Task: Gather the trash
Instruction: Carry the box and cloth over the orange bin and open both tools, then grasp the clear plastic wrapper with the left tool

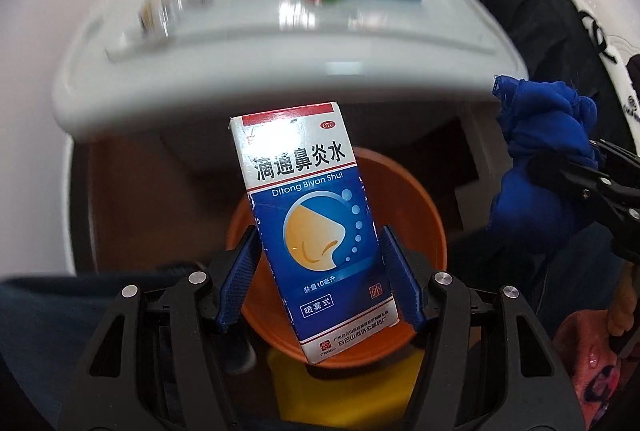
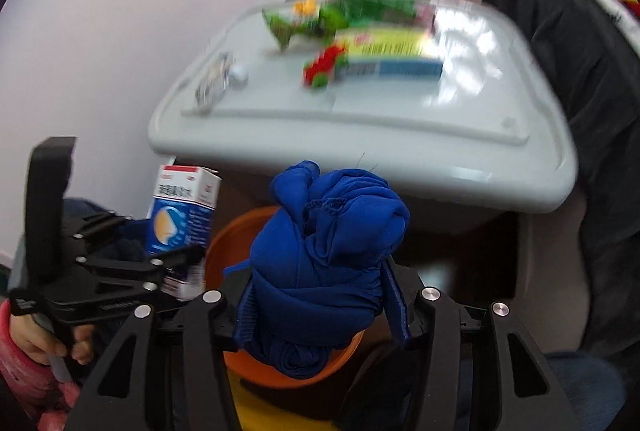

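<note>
Left wrist view: the left tool (image 1: 320,283) clamps a medicine box (image 1: 312,223) above the orange bin (image 1: 420,215); the right tool (image 2: 320,303) grips a blue cloth (image 2: 328,251). Tilted, the box could strike the rim and fall outside. Beyond, a grey desk (image 2: 460,159) carries wrappers (image 2: 344,15), against a white wall.

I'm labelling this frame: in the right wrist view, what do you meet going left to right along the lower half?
Left gripper → medicine box → orange bin → blue cloth held in the right gripper.
</note>
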{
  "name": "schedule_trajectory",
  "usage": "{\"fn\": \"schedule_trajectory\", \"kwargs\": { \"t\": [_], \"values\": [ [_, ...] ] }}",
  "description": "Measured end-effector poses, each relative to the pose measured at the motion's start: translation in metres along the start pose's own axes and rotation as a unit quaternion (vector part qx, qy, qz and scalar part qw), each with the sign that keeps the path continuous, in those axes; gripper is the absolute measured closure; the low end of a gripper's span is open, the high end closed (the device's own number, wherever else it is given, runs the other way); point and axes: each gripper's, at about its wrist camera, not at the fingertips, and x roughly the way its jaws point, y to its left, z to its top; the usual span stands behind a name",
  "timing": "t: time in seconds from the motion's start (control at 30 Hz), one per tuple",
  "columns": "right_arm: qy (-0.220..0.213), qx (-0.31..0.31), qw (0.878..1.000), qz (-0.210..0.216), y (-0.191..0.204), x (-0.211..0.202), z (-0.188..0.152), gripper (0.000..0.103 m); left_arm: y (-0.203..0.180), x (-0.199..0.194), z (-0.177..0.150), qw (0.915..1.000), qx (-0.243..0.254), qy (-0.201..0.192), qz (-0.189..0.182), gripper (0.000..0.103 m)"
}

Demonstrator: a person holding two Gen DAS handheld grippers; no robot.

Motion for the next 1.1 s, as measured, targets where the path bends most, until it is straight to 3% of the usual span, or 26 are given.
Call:
{"fn": "schedule_trajectory", "kwargs": {
  "t": [0.13,0.27,0.33,0.37,0.4,0.47,0.6,0.8,0.93,1.1],
  "values": [
    [0.030,0.003,1.000,0.005,0.004,0.017,-0.009,0.052,0.006,0.022,-0.013,0.9992,-0.014,0.038,-0.003,0.043],
    [0.047,-0.002,0.999,0.008,0.010,0.028,-0.012,0.049,0.002,0.027,-0.016,0.9987,-0.002,0.050,0.006,0.043],
    [0.053,-0.008,0.998,0.015,0.012,0.028,-0.014,0.043,0.001,0.031,-0.015,0.9982,-0.002,0.060,0.007,0.042],
    [0.051,-0.012,0.998,0.019,0.014,0.028,-0.015,0.034,-0.001,0.033,-0.012,0.9977,-0.005,0.067,0.007,0.040],
    [0.047,-0.015,0.999,0.018,0.014,0.026,-0.013,0.024,0.000,0.035,-0.012,0.9974,-0.009,0.072,0.006,0.037],
    [0.029,-0.017,0.999,0.010,0.016,0.018,-0.013,0.020,0.005,0.036,-0.014,0.9966,-0.023,0.077,0.017,0.024],
    [0.003,0.008,1.000,0.022,0.006,0.008,-0.008,0.020,0.013,0.028,-0.011,0.9970,-0.042,0.061,0.023,0.023],
    [-0.073,0.025,0.997,0.030,0.000,-0.021,-0.003,0.019,0.030,0.006,0.001,0.9975,-0.052,0.017,0.045,0.023],
    [-0.116,0.021,0.993,0.029,0.002,-0.036,-0.001,0.018,0.042,-0.014,0.029,0.9967,-0.057,-0.016,0.055,0.023],
    [-0.135,0.014,0.990,0.031,0.005,-0.044,0.001,0.017,0.056,-0.032,0.070,0.9935,-0.069,-0.051,0.076,0.023]
  ]
}}
